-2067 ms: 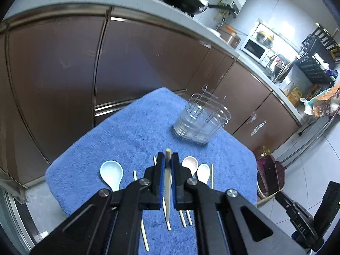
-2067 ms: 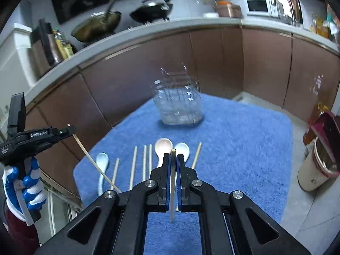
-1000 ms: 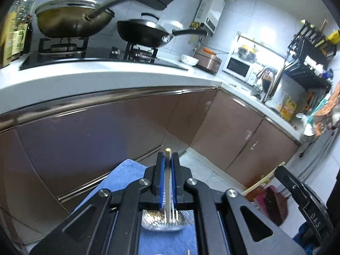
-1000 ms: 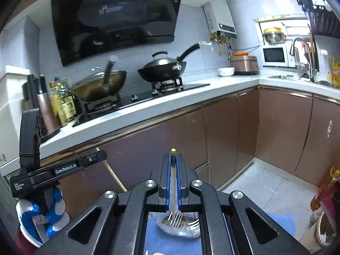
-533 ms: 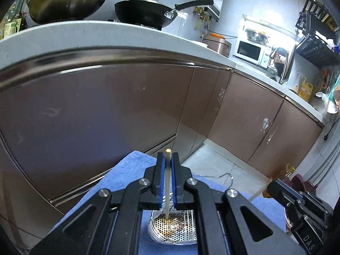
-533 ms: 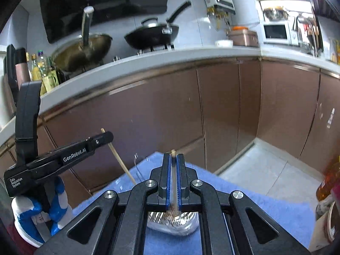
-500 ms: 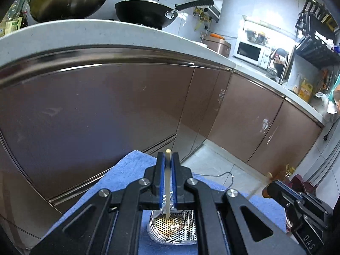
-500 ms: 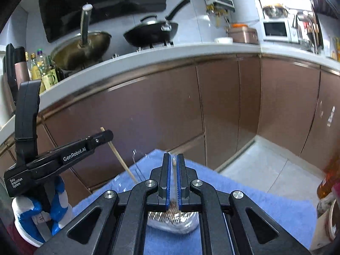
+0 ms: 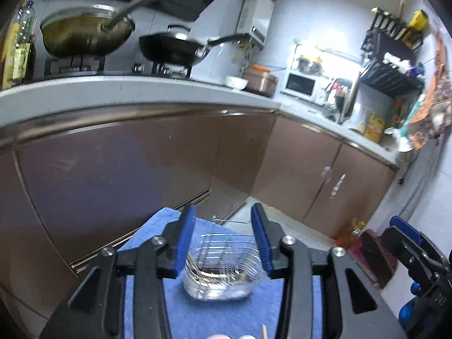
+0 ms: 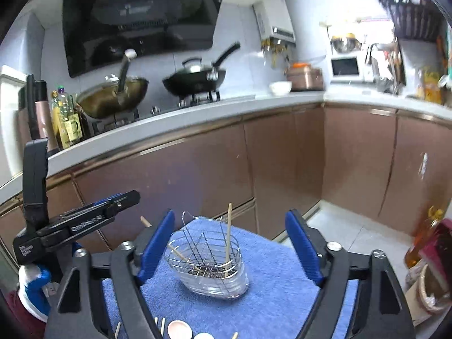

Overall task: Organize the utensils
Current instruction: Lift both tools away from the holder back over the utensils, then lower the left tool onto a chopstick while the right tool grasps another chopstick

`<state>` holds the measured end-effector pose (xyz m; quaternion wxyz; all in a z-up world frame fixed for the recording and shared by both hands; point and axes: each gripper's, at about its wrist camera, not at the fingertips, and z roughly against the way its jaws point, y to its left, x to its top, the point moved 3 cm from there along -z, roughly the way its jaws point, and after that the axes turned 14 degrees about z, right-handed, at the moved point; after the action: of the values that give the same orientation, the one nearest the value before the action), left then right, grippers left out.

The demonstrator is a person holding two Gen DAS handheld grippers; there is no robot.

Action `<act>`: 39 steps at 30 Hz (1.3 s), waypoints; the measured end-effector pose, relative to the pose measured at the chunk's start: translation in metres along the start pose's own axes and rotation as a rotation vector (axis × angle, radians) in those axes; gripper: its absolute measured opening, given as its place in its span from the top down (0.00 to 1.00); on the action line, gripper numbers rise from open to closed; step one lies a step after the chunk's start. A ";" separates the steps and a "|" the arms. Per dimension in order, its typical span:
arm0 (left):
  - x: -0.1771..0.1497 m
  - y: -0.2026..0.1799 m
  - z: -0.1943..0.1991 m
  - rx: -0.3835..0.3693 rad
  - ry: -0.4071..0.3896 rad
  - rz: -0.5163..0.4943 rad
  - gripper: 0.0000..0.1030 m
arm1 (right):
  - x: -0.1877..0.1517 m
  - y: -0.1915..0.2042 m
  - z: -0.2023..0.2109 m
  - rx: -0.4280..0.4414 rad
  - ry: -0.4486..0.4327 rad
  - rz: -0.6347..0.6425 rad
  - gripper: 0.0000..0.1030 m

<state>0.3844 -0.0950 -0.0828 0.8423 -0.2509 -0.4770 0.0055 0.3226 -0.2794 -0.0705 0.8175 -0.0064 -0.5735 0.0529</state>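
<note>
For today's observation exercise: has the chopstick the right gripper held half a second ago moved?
Yes. It has dropped from the opening right gripper into the utensil basket, standing against the wire divider.

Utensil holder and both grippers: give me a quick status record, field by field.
holder: wire rack in clear tub, on blue towel
in holder: two chopsticks, one near upright, one leaning left
left gripper: jaws opening, nothing between them
right gripper: jaws opening, nothing gripped
still on towel: spoons, more chopsticks, at bottom edge
</note>
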 end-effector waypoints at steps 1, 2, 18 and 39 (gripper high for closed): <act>0.002 -0.004 0.014 0.001 -0.002 -0.008 0.59 | 0.004 0.002 0.015 -0.008 -0.019 0.001 0.11; 0.004 -0.008 0.032 0.012 -0.007 -0.035 0.59 | 0.008 0.004 0.032 -0.019 -0.041 0.001 0.09; 0.008 -0.022 0.252 0.029 -0.235 -0.078 0.18 | 0.035 0.061 0.229 -0.129 -0.306 0.060 0.00; -0.052 0.038 0.181 0.073 0.046 0.059 0.17 | -0.019 0.075 0.175 -0.052 -0.066 0.045 0.00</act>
<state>0.2193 0.0008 -0.0652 0.8611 -0.2339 -0.4495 0.0420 0.1462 -0.2154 -0.0342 0.7964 -0.0386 -0.6009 0.0564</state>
